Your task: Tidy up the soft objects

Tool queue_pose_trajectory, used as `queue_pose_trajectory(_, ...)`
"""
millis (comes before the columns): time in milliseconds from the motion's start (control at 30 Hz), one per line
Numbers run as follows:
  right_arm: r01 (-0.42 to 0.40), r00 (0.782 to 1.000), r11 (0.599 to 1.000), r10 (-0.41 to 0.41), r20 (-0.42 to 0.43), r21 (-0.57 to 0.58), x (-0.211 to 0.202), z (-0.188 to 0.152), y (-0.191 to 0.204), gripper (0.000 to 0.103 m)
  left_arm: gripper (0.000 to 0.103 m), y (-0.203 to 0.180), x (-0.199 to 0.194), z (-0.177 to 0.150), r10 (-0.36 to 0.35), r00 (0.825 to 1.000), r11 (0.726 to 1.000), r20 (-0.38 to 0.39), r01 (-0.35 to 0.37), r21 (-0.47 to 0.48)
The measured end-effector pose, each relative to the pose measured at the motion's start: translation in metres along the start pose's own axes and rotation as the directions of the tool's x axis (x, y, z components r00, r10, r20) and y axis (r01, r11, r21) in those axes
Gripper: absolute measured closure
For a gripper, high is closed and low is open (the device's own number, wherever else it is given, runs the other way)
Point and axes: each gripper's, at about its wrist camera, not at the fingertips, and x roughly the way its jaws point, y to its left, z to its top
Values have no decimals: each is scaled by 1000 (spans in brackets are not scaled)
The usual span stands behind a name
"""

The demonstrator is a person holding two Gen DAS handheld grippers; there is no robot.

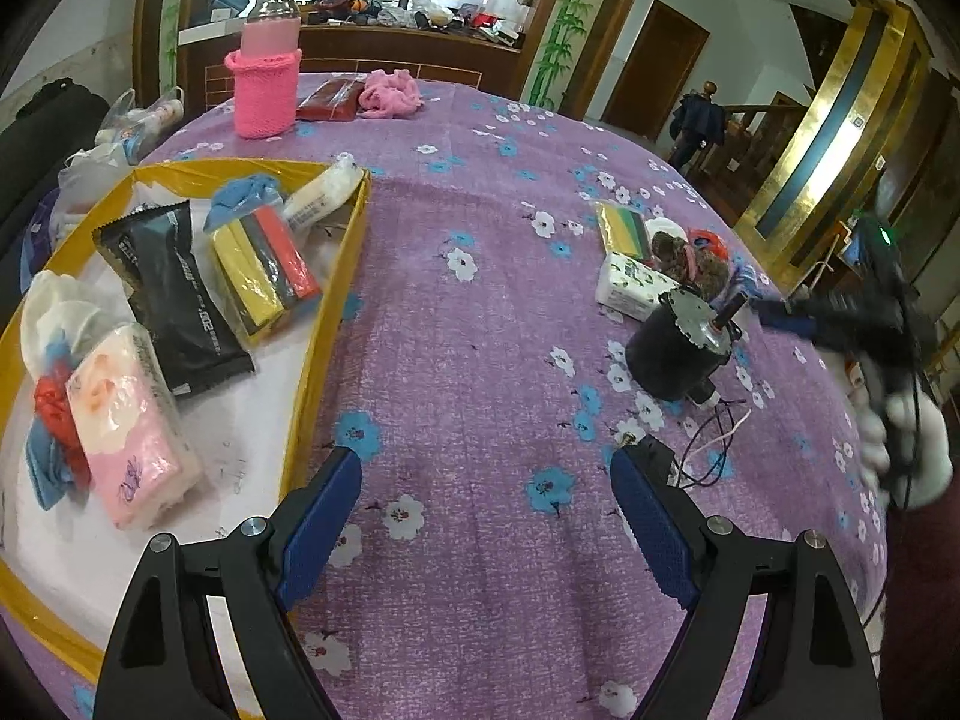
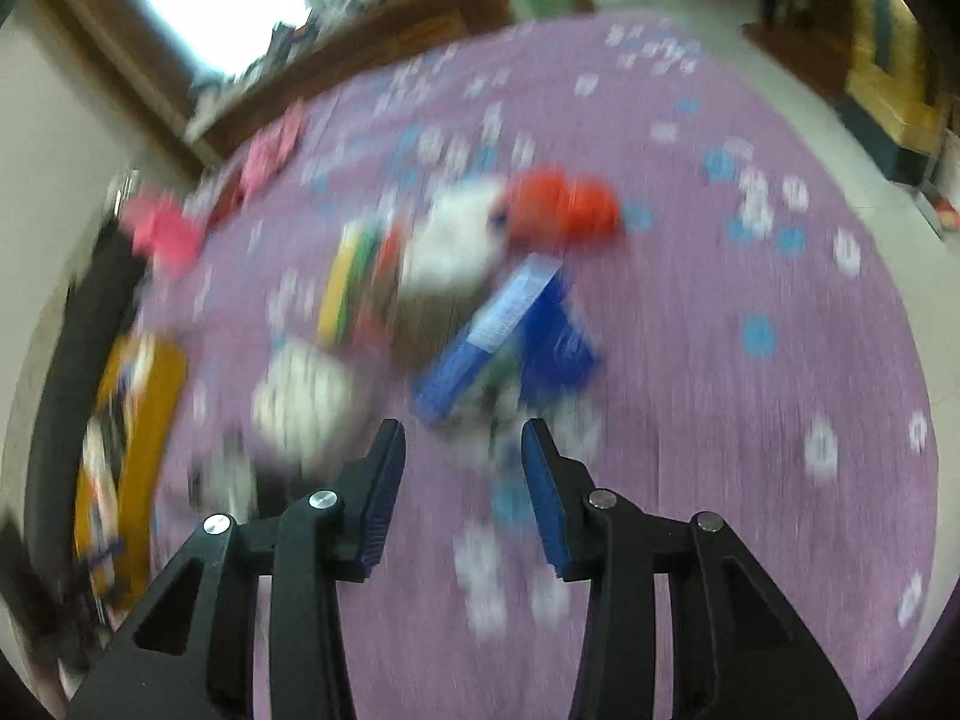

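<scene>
Right gripper (image 2: 462, 483), jaws apart and empty, should slow, square up on the blue pack (image 2: 510, 336) at 12 o'clock; left gripper (image 1: 486, 528) spread, idle.

Looks like home, large living or dining room. Round table under purple floral tablecloth (image 1: 480, 312). Behind it, wooden counter (image 1: 384, 39) heaped with household clutter. Bamboo painting (image 1: 561, 24) on wall, wooden door (image 1: 657, 69), stair railing (image 1: 750, 126), gilt-framed panel (image 1: 840, 120). Pink knitted bottle sleeve (image 1: 267, 93) on table.
</scene>
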Motion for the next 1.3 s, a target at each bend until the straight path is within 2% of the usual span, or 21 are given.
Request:
queue_pose_trajectory(100,-6,1000,1000,5,-15,-13,-14,-21,-4,65,17,-2,5,-3,-11,1000,1000,-11,11,3)
queue_pose_trajectory(167,-39,999,999,39,21,19,-26,-25,-10,65,17,-3,7,-4,-21,1000,1000,-20,21,-1)
queue_pose_trajectory(267,-62,994,997,58,94,40,-35,-20,-11,58,17,-4,8,-4,-43,999,999,-27,42,-11)
queue_pose_trajectory(367,-182,981,978,174,83,103,-21,-8,-11,58,17,-3,5,-3,-33,999,999,-13,33,-12)
queue_pose_trajectory(433,-269,963,953,264,57,142,-1,4,-4,58,17,-1,3,0,-29,1000,999,-3,29,-20)
queue_pose_trajectory(500,-302,953,938,304,17,167,19,14,6,58,17,2,-1,2,-28,1000,999,10,28,-28)
queue_pose_trajectory(633,-227,965,957,246,-88,182,61,32,27,58,17,14,-8,9,-27,999,998,37,29,-56)
queue_pose_trajectory(700,-229,959,959,252,-129,167,75,38,36,57,17,23,-9,12,-28,999,996,40,31,-81)
queue_pose_trajectory(767,-287,929,945,314,-193,157,90,48,51,56,17,32,-7,18,-35,999,993,34,38,-107)
queue_pose_trajectory(800,-345,898,927,372,-234,149,97,51,58,55,17,36,-6,21,-39,999,992,28,42,-122)
queue_pose_trajectory(833,-426,843,894,447,-300,136,106,52,69,54,17,39,-5,23,-45,999,990,23,47,-132)
queue_pose_trajectory(867,-472,810,873,485,-330,125,109,50,76,55,17,41,-3,27,-57,998,988,19,59,-146)
queue_pose_trajectory(933,-472,834,880,465,-297,53,98,48,82,55,17,43,-1,34,-70,997,986,17,71,-150)
queue_pose_trajectory(967,-482,837,875,473,-275,38,91,46,80,54,17,41,0,39,-70,997,987,15,71,-145)
queue_pose_trajectory(1067,-428,896,904,427,-120,14,57,37,60,54,17,31,12,55,-80,997,990,-2,79,-116)
queue_pose_trajectory(1100,-418,906,908,417,-70,8,47,34,54,54,17,26,16,61,-86,996,991,-8,85,-102)
queue_pose_trajectory(1167,-413,909,910,412,64,10,22,27,38,44,17,11,26,78,-90,996,994,-4,90,-66)
queue_pose_trajectory(1200,-414,905,910,409,115,19,12,23,29,34,17,2,33,89,-91,996,995,2,91,-40)
queue_pose_trajectory(1233,-411,900,911,400,173,33,2,19,18,31,17,-5,40,98,-92,996,996,4,92,-17)
queue_pose_trajectory(1300,-407,890,911,380,251,64,-8,14,-1,31,17,-20,63,120,-96,995,995,-5,96,21)
